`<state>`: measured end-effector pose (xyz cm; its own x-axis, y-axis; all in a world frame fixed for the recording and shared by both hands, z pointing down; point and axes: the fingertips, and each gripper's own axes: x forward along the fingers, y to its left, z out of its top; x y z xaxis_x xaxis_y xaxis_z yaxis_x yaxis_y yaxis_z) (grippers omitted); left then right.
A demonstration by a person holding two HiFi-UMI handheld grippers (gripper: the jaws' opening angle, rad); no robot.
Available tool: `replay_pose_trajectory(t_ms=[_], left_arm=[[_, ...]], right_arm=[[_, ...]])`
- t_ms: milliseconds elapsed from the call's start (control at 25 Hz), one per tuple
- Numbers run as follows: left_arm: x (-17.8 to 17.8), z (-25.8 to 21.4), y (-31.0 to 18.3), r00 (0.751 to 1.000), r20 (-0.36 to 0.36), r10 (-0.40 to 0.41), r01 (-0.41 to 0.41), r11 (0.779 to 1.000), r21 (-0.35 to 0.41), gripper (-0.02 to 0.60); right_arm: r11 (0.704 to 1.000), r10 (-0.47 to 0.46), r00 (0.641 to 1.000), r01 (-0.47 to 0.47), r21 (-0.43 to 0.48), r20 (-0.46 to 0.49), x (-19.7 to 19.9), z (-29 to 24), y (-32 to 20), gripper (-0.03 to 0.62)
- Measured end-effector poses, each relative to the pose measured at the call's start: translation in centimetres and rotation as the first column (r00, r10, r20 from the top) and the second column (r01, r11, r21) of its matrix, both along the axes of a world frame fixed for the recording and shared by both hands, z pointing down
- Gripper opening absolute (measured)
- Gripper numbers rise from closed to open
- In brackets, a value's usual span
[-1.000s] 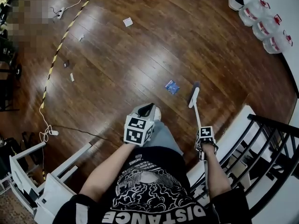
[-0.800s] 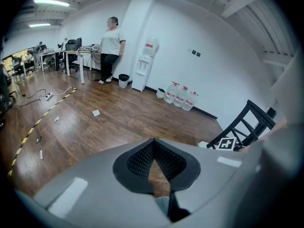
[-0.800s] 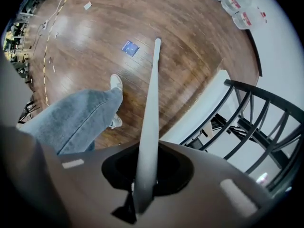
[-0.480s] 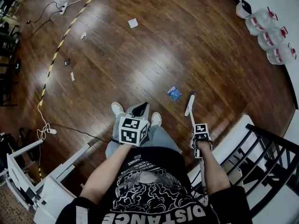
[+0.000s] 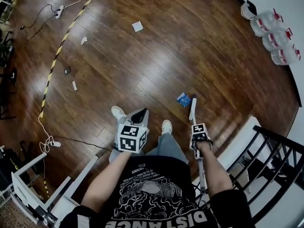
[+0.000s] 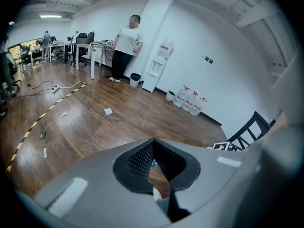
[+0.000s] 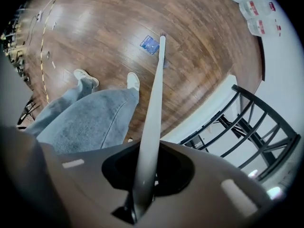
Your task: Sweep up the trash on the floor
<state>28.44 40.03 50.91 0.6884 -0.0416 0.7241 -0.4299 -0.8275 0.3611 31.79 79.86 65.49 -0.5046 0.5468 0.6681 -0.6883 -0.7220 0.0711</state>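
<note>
Sweeping looks barely begun: the right gripper is clamped on the broom, whose head is just beside a blue wrapper, the left gripper has its jaws slightly apart and empty, and paper scraps lie unswept on the floor.

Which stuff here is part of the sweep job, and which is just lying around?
Job:
- broom, held in the right gripper
- blue wrapper by the broom head
- white paper scrap
- small scraps near the striped floor tape

Lying about:
- water jugs
- striped floor tape
- power strip
- stair railing
- left gripper, open, holding nothing
</note>
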Motion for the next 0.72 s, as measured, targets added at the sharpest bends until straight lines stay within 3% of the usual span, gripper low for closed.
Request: replay_pose_trajectory(t_ms=[200,400,720], left_arm=[[-4.2,1.2,-6.0,1.000,0.012,-0.017,0.017,0.999,-0.031,0.005],[-9.0,2.0,-12.6,0.996,0.029,-0.083,0.085,0.995,-0.054,0.005],[-14.0,2.5,-20.4,0.983,0.020,-0.181,0.182,0.980,-0.084,0.005]], right_arm=[[0.999,0.053,0.999,-0.053,-0.013,0.008,-2.5,0.8,-6.8,0.034],[0.995,0.097,0.995,-0.097,0.019,0.023,-5.8,0.9,-14.9,0.046],[0.999,0.006,0.999,-0.008,0.044,0.048,-8.7,1.0,-25.7,0.048]])
